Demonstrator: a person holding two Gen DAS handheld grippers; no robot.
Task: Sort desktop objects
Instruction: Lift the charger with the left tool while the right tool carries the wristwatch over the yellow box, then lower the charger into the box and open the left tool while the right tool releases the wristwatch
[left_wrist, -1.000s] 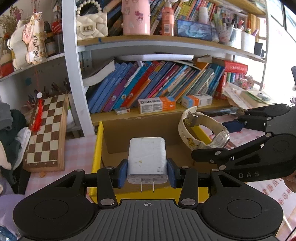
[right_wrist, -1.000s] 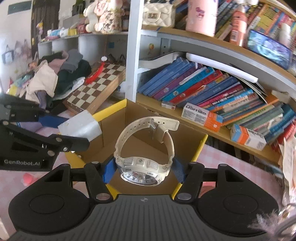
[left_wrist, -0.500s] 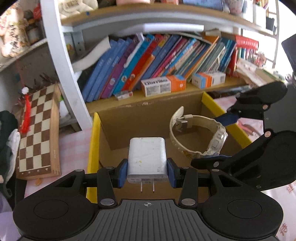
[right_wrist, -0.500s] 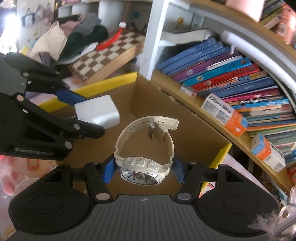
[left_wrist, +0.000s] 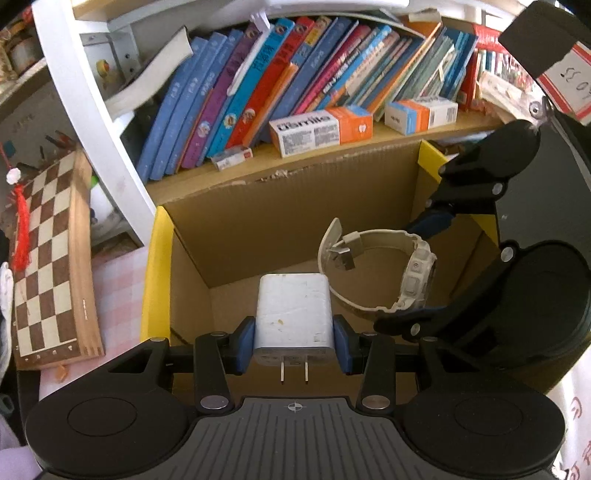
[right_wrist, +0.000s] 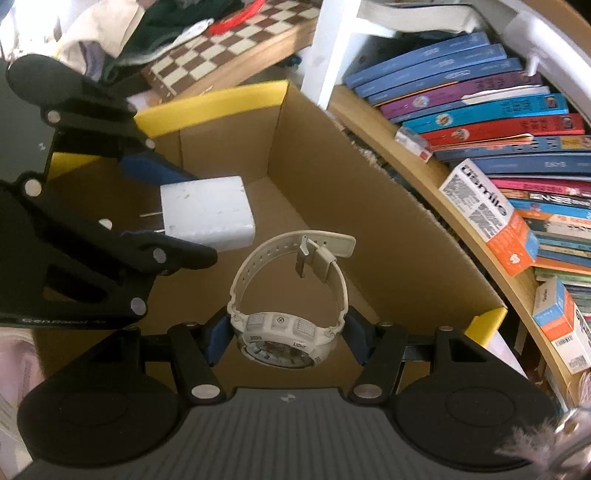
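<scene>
Chessboard: one folded wooden chessboard (left_wrist: 51, 258) at far left, leaning, with one red tassel (left_wrist: 20, 236) hanging over its squares.
Shelf upright: one white post (left_wrist: 92, 122) between the chessboard and the books.
Books: a single row of leaning books (left_wrist: 280, 85) on the wooden shelf behind the box; too many, and too overlapped, to count surely.
Small boxes: two orange-and-white cartons lie on the shelf before the books, the toothpaste carton (left_wrist: 319, 129) and a shorter carton (left_wrist: 421, 112) to its right; one small flat pack (left_wrist: 232, 158) lies left of them.
Cardboard box: one open cardboard box (left_wrist: 280, 221) with yellow flaps at its left and right rims, standing below the shelf; both grippers reach over its opening.
Left gripper: the left gripper (left_wrist: 293, 345) is closed narrow on the charger, one blue pad (left_wrist: 244, 343) pressed to each side.
Charger: one white charger (left_wrist: 293, 321), two metal prongs pointing back toward the camera, held above the box's interior, not touching its floor.
Watch: one cream wristwatch (right_wrist: 284, 295), strap buckled into a loop, held over the box just right of the charger and apart from it.
Right gripper: the right gripper (right_wrist: 284, 338) clamps the watch case between its two blue pads, dial facing the camera.
</scene>
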